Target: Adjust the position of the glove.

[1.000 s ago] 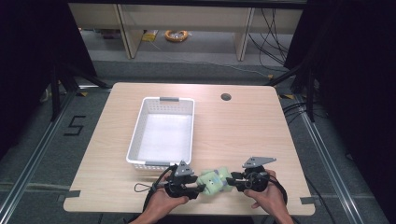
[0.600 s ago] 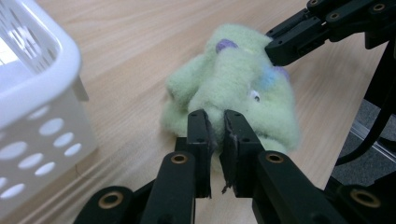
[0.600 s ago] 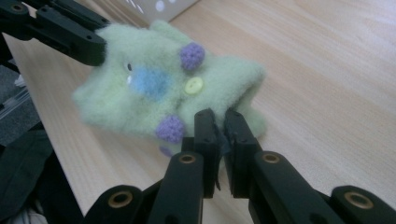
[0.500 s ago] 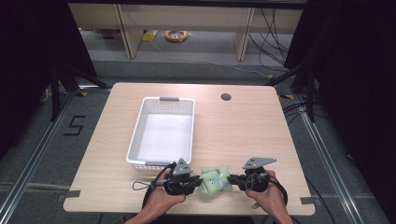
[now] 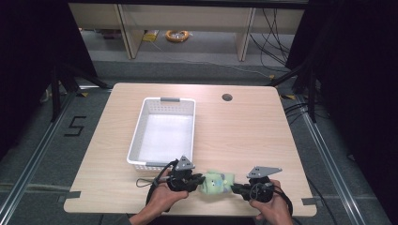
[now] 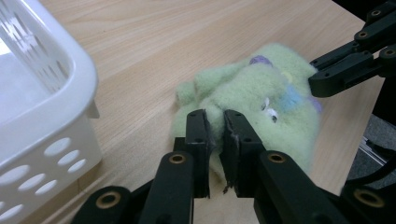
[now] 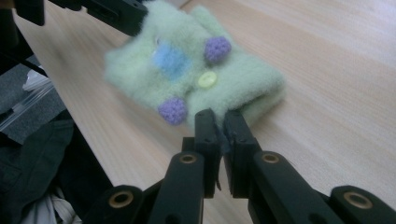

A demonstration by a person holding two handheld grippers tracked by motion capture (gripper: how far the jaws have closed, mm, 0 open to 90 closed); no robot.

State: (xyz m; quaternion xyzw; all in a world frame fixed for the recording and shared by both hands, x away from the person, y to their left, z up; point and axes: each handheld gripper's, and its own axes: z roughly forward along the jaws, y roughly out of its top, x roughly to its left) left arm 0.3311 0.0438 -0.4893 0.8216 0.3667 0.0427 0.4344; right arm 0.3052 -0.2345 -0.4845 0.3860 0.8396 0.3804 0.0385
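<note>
Since approx. 1 s ago: both sets of jaws have just been closing, and are now pinching opposite edges of the green plush toy [image 5: 216, 183]; toy position is staying about the same vs. earlier frames, at the near table edge, between the two hands.

Toy: pale green, fuzzy, w/ purple pom-poms, a blue patch and a yellow button showing in the right gripper view [image 7: 196, 79]. It is lying flat on the wooden table [image 5: 244, 131], just in front of the basket's near right corner, not touching it as far as the high view shows.

Left gripper [image 5: 199, 179]: jaws are clamping a fold of the toy's edge. In the left gripper view the two black pads are sitting nearly together w/ green fabric squeezed between them [image 6: 214, 140]. Held by the person's left hand [image 5: 162, 197].

Right gripper [image 5: 235, 188]: jaws are likewise pressing on the toy's opposite edge; in the right gripper view the pads are nearly meeting on a thin bit of fabric [image 7: 220, 126]. Held by the person's right hand [image 5: 271, 208].

Each gripper's jaw tips are also appearing at the far side of the toy in the other gripper's view.

Surroundings: white perforated plastic basket [image 5: 136, 145] is standing upright at table centre-left, behind the left gripper; nothing visible inside it. Round cable hole [image 5: 227, 97] is sitting near the far table edge, well apart from the toy.
</note>
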